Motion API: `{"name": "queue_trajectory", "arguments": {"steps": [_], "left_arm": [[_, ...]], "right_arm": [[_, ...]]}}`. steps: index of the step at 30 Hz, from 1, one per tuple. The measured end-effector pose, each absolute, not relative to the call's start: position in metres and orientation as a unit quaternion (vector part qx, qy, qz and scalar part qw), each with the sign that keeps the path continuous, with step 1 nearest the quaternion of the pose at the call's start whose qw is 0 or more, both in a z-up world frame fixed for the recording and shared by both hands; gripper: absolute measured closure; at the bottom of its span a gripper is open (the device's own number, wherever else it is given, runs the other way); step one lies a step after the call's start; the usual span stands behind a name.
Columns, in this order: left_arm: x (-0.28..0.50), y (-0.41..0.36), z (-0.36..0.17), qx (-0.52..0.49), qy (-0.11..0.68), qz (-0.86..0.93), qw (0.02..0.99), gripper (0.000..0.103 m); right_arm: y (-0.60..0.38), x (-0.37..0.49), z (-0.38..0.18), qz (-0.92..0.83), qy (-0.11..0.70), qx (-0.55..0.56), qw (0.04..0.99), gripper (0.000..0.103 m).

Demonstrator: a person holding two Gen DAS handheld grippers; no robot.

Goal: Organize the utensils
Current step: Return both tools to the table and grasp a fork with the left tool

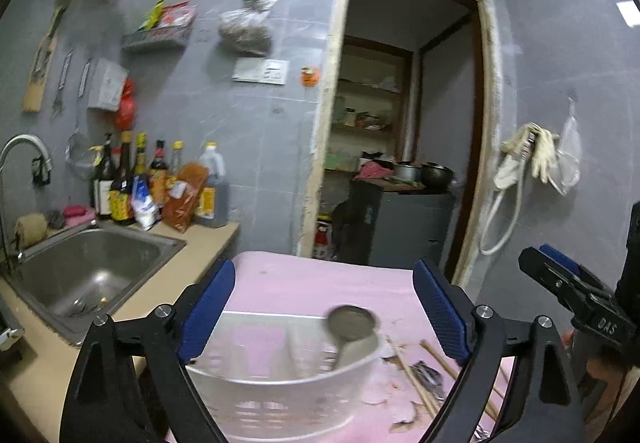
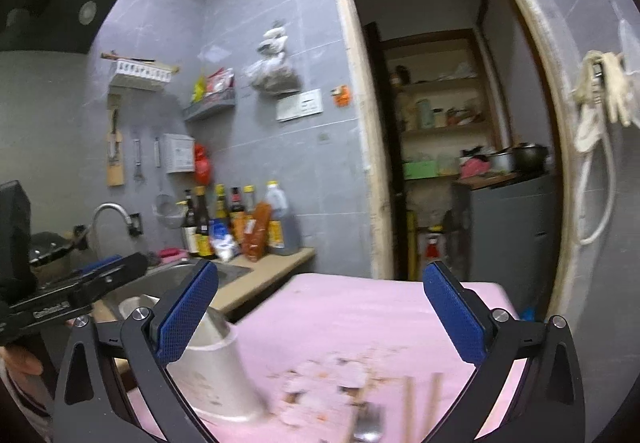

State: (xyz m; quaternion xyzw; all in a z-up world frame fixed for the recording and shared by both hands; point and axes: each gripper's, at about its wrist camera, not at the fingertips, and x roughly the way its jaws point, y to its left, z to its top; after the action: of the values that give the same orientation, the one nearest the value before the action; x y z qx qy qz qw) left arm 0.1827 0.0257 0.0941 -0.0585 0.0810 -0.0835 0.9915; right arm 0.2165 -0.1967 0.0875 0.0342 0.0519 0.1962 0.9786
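Over a pink table (image 1: 304, 283) in a grey-tiled kitchen, 2 hand-held grippers hang with jaws spread wide and nothing between them. The left gripper (image 1: 324, 307) frames a white plastic basket (image 1: 280, 395) standing on the near part of the table, its slotted walls blurred. A metal ladle (image 1: 352, 327) leans inside the basket at its right end, the bowl of the ladle rising above the rim. Just right of the basket, on the table, lie wooden chopsticks (image 1: 416, 379) and some metal cutlery (image 1: 430, 375) (too blurred to tell forks from spoons), among pale flakes scattered over the pink surface.

The right gripper (image 2: 320, 313) hovers above the same table, right of the basket, whose white wall (image 2: 224, 375) shows behind its left finger (image 2: 188, 311). Below it, 2 chopsticks (image 2: 424, 403) and a shiny metal piece (image 2: 368, 423) lie at the near edge of the table, smeared by motion. In the left wrist view the right gripper (image 1: 560, 279) appears at the far right, well apart from the basket.

Left of the table runs a beige counter (image 1: 200, 243) with a steel sink (image 1: 88, 267) and a tap (image 1: 24, 147). Sauce bottles (image 1: 132, 179) stand at the back of the counter against the wall. Beyond the far end of the table, an open doorway (image 1: 404, 115) shows shelves and pots (image 1: 424, 171).
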Motion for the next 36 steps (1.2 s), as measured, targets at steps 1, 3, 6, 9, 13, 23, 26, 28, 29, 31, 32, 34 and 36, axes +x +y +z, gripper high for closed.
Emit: {"name": "queue_trajectory", "arguments": {"steps": [1, 3, 6, 9, 13, 23, 26, 28, 29, 31, 32, 34, 36], "left_arm": [[0.183, 0.020, 0.093, -0.054, 0.081, -0.089, 0.991, 0.016], [0.182, 0.005, 0.091, -0.045, 0.083, -0.103, 0.990, 0.015], [0.184, -0.015, 0.085, -0.030, 0.091, -0.122, 0.988, 0.015], [0.189, -0.035, 0.075, -0.009, 0.111, -0.133, 0.985, 0.015], [0.197, -0.054, 0.056, 0.010, 0.144, -0.144, 0.979, 0.015], [0.232, -0.087, 0.010, 0.023, 0.265, -0.184, 0.946, 0.017], [0.246, -0.092, -0.003, 0.021, 0.301, -0.194, 0.933, 0.032], [0.256, -0.094, -0.011, 0.016, 0.324, -0.202, 0.924, 0.044], [0.261, -0.094, -0.013, 0.011, 0.334, -0.206, 0.920, 0.047], [0.272, -0.096, -0.020, 0.002, 0.358, -0.216, 0.909, 0.056], [0.275, -0.097, -0.022, 0.001, 0.367, -0.219, 0.904, 0.059], [0.284, -0.100, -0.027, -0.003, 0.386, -0.226, 0.894, 0.067], [0.291, -0.101, -0.031, -0.014, 0.400, -0.230, 0.887, 0.070]], "right_arm": [[-0.204, 0.213, 0.087, 0.188, 0.052, 0.031, 0.980, 0.000], [-0.218, 0.208, 0.086, 0.171, 0.054, 0.024, 0.984, 0.000], [-0.238, 0.202, 0.083, 0.151, 0.061, 0.017, 0.986, 0.000], [-0.257, 0.197, 0.075, 0.132, 0.074, 0.008, 0.988, 0.000], [-0.275, 0.197, 0.063, 0.118, 0.101, 0.002, 0.988, 0.000], [-0.296, 0.215, 0.024, 0.115, 0.197, 0.000, 0.974, 0.010], [-0.296, 0.225, 0.013, 0.113, 0.234, -0.006, 0.966, 0.025], [-0.297, 0.232, 0.007, 0.117, 0.255, -0.007, 0.960, 0.039], [-0.297, 0.235, 0.003, 0.120, 0.268, -0.004, 0.956, 0.041], [-0.296, 0.242, -0.004, 0.127, 0.291, -0.002, 0.948, 0.052], [-0.296, 0.244, -0.008, 0.129, 0.302, -0.003, 0.945, 0.054], [-0.293, 0.248, -0.013, 0.135, 0.319, -0.006, 0.938, 0.061], [-0.292, 0.251, -0.017, 0.138, 0.330, -0.008, 0.934, 0.065]]}}
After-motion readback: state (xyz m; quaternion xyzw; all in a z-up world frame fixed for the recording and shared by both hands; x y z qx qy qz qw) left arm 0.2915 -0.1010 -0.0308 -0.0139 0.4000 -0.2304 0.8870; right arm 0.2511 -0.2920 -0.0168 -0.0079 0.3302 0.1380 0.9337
